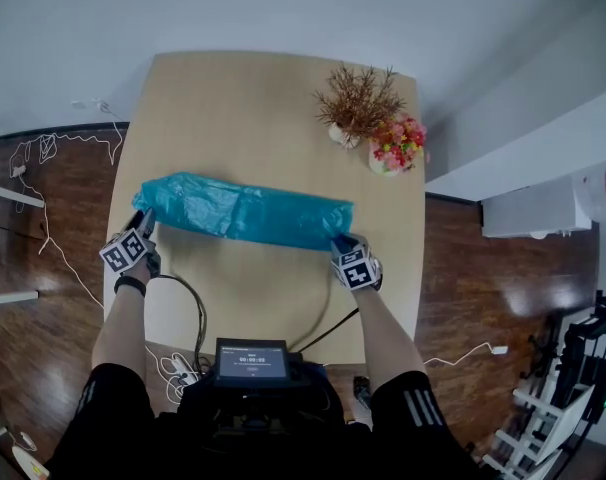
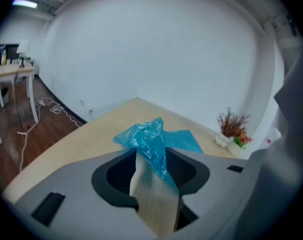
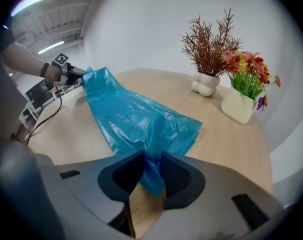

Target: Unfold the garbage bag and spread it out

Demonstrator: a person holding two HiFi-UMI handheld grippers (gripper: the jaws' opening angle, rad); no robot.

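We looked down on a dark, glossy plank floor and, standing on it, a pale table with a matte wood-grain top and rounded corners. Across the near half of that table lay the garbage bag: thin blue plastic, shiny and finely crinkled, drawn out into one long, flat band that ran from side to side and was still folded along its length. Its two ends were gathered into wrinkled bunches, one at each gripper.

The left gripper, a smooth grey shell with dark ribbed pads, stood with its jaws apart. The bag's bunched end hung between them, lying along the jaw on that view's right, and we could see bare tabletop through the gap beside it. The right gripper, of the same make, had its jaws closed on the other end, the plastic pinched into a narrow fold between the pads and spilling out below them.

At the table's far right corner stood a lumpy white vase of brown, dry, bristly twigs, and just beside it a small cream pot of pink and red flowers. Thin white cables trailed over the floor at the left.
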